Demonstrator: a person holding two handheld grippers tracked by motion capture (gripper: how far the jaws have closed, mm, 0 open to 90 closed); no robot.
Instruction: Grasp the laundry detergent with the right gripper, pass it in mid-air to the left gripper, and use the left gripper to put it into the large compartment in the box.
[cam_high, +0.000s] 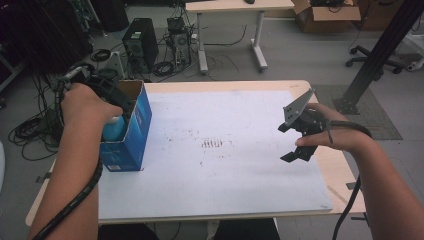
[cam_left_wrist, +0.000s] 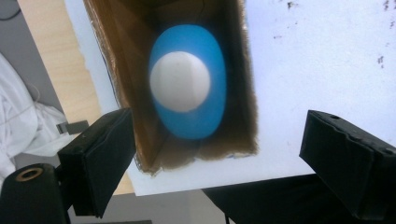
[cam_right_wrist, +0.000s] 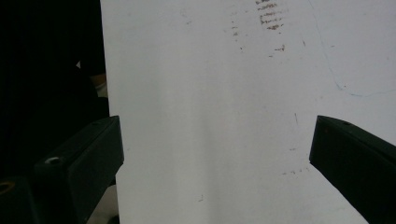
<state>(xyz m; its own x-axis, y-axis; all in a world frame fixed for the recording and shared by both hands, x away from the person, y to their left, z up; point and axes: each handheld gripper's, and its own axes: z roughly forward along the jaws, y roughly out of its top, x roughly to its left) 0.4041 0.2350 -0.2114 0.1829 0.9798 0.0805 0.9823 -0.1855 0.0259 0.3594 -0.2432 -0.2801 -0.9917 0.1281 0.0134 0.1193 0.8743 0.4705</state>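
An open blue cardboard box stands upright at the left edge of the white board. Inside it stands a blue bottle with a white cap, seen from straight above in the left gripper view. My left gripper hovers over the box mouth, open, its jaws wide apart and above the bottle without touching it. In the high view the left gripper sits at the box's top. My right gripper is held open over the board's right side with nothing between its jaws.
The board lies on a wooden table and carries brown smudges at its middle. On the floor behind are a computer tower, tangled cables, a second desk, a cardboard box and a black pole.
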